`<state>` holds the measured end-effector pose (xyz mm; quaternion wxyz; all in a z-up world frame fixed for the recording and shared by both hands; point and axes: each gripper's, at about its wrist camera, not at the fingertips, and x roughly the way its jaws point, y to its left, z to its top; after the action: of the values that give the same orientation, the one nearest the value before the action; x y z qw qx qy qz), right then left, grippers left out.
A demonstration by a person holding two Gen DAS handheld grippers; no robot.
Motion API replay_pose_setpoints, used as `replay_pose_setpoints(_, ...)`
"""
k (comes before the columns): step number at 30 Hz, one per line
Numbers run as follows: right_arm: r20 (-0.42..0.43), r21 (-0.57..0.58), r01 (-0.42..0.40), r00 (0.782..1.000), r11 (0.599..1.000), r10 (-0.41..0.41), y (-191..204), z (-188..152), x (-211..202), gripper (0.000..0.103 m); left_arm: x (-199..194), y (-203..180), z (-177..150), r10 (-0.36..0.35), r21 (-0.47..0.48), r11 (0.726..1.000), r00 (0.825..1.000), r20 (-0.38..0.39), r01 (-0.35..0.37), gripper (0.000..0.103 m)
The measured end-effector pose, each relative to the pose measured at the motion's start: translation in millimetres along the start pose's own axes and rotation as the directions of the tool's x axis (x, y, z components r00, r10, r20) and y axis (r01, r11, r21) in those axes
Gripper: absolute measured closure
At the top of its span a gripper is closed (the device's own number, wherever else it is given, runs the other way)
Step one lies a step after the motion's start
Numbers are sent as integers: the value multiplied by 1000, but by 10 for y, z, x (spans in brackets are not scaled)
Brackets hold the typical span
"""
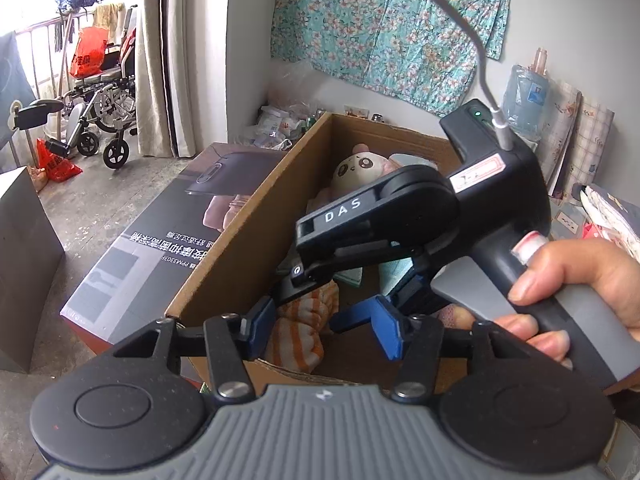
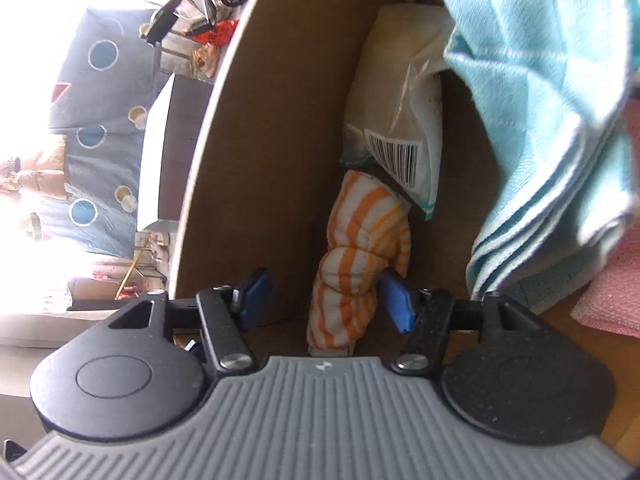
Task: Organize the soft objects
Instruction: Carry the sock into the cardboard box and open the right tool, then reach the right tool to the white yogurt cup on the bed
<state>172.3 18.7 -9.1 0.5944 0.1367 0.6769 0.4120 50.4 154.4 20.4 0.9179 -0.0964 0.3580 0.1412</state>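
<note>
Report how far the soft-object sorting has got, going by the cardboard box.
Done: a panda plush, a light blue towel and a barcoded packet already lie in the cardboard box. In hand: the right gripper, jaws open, straddles the orange-striped cloth by the box wall, one pad touching it. The left gripper hovers open above. Left: whether more items wait outside the box cannot be seen.

Both grippers have ribbed grey housings, black round pivots, silver screws and blue fingers [image 2: 394, 300]. The right gripper [image 1: 320, 304] is black with a grey handle, white "DAS" lettering, a green light and a grey cable. The hand [image 1: 572, 292] is bare-skinned.
</note>
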Motion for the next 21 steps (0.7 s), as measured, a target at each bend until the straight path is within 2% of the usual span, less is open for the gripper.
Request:
replay_pose_setpoints(5,83,-14,-35,996,999,36,82,-34,-278,37,-64,-54,1,-17,2,1000,1000,14,17,46)
replay_pose_setpoints(10,200,-39,-72,977,997,78,-2,-221,-816,37,-167,-214,-6,-63,32,998,997,47,61,43)
replay_pose_setpoints(15,331,-49,-69,940,996,82,-208,-480,-1481,37,-204,-547,-27,-145,87,986,988,49,140,43)
replay_pose_setpoints(21,484,-17,13,875,1000,-3,-750,-975,-2410,37,-182,-1094,-113,-268,165,952,963,39,259,43)
